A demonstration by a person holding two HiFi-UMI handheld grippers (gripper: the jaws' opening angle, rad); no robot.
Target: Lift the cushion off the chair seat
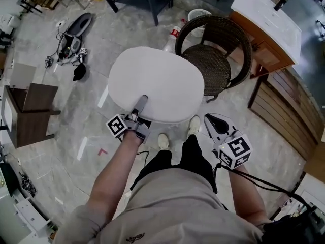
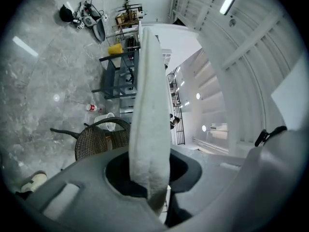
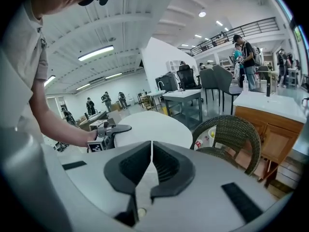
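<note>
**Cushion up off the seat, held by 1 gripper**

The left gripper (image 1: 141, 104) has its jaws clamped on the near edge of the white, rounded, padded cushion (image 1: 162, 80), which stretches out flat in the air ahead of it. The right gripper (image 1: 213, 121), off to its right, has its 2 jaws drawn nearly together with nothing between them. Beyond the right gripper's jaws stands the dark woven wicker chair (image 1: 218, 60); most of its seat shows bare, and only the cushion's far edge overlaps it in the head view. I judge the lift as good as done. The next move calls for a firm hold on that 1 edge while the cushion is carried clear, since it could sag or slip.
</note>
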